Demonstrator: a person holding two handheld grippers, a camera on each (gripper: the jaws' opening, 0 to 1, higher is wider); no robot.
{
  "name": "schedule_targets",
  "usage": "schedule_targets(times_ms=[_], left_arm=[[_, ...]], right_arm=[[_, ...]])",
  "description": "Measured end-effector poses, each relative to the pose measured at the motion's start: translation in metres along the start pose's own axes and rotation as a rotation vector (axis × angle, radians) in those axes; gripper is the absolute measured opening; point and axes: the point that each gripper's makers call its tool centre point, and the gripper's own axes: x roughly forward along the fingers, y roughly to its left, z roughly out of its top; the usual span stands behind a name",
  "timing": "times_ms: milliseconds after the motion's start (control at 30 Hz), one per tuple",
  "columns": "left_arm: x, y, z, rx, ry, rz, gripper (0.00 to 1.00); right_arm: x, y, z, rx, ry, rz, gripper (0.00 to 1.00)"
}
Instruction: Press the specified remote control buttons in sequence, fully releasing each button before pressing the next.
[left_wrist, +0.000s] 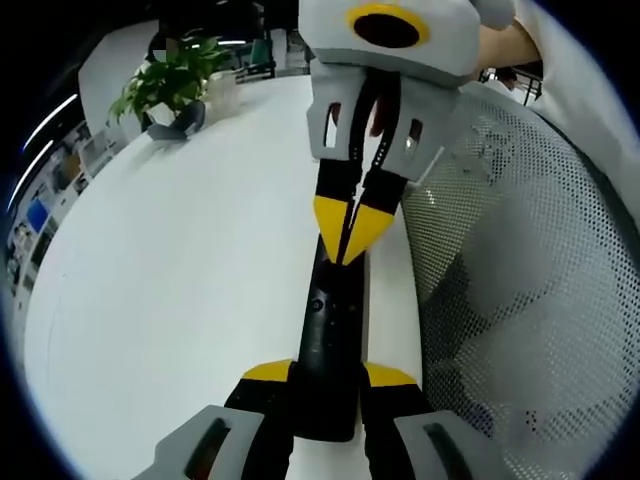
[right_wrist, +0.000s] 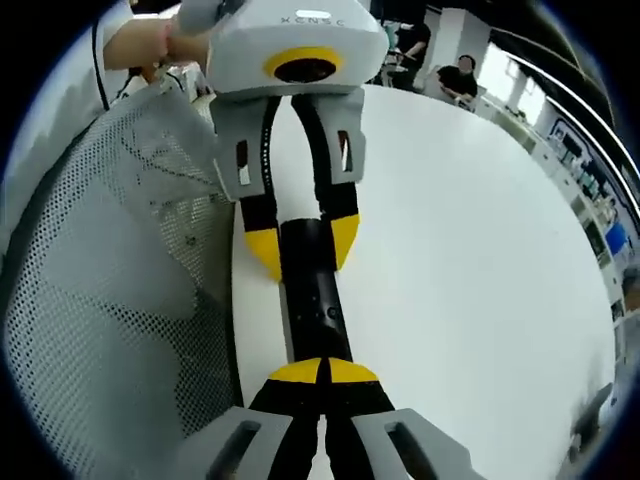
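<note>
In the left gripper view, the left gripper (left_wrist: 327, 378) rises from the bottom with its yellow-tipped jaws pinching the near end of a black remote control (left_wrist: 330, 345), one jaw on each long side. The remote runs lengthwise away from the camera, along the white tabletop (left_wrist: 180, 280). At its far end the right gripper (left_wrist: 350, 235) comes down from above, its yellow tips pressed together and touching the remote's upper face. Past the tabletop's right edge stands a grey mesh chair back (left_wrist: 520, 270). At the far left of the tabletop sits a potted plant (left_wrist: 170, 85), with office fittings behind it. The remote is slim and dark, with a few small buttons faintly visible on top.

In the right gripper view, the right gripper (right_wrist: 322, 372) rises from the bottom, jaws pressed together, tips resting on the remote control (right_wrist: 312, 290). Beyond, the left gripper (right_wrist: 305, 240) grips the remote's other end between its spread yellow tips. The tabletop (right_wrist: 470, 260) stretches away to the right; the mesh chair back (right_wrist: 110, 270) lies to the left. People sit at the far end of the room.
</note>
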Motion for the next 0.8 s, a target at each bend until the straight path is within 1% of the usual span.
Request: schedule_targets(times_ms=[33, 167, 200, 267, 300, 367, 400, 500, 633, 800], left_arm=[[0.000, 0.000, 0.000, 0.000, -0.003, 0.001, 0.24], [0.000, 0.000, 0.000, -0.001, -0.008, 0.000, 0.24], [0.000, 0.000, 0.000, -0.002, -0.008, 0.001, 0.24], [0.000, 0.000, 0.000, -0.003, -0.008, 0.002, 0.24], [0.000, 0.000, 0.000, -0.003, -0.008, 0.002, 0.24], [0.000, 0.000, 0.000, -0.003, -0.008, 0.001, 0.24], [0.000, 0.000, 0.000, -0.002, -0.008, 0.001, 0.24], [0.000, 0.000, 0.000, -0.003, -0.009, 0.001, 0.24], [0.000, 0.000, 0.000, -0.005, -0.012, 0.002, 0.24], [0.000, 0.000, 0.000, 0.000, -0.020, -0.001, 0.24]], right_arm=[[0.000, 0.000, 0.001, 0.041, -0.036, 0.001, 0.00], [-0.002, 0.000, 0.000, 0.059, -0.111, -0.014, 0.00], [-0.002, 0.000, 0.000, 0.067, -0.117, -0.016, 0.00], [-0.002, 0.000, 0.002, 0.044, -0.123, -0.018, 0.00], [-0.001, 0.000, 0.002, 0.047, -0.117, -0.018, 0.00], [0.000, 0.001, 0.003, 0.029, -0.110, -0.015, 0.00], [0.002, 0.002, 0.006, 0.005, -0.110, -0.012, 0.00], [0.005, 0.003, 0.009, -0.014, -0.102, -0.008, 0.00], [0.006, 0.003, 0.010, -0.060, -0.069, -0.006, 0.00], [0.007, 0.001, 0.010, -0.027, -0.035, 0.003, 0.00]])
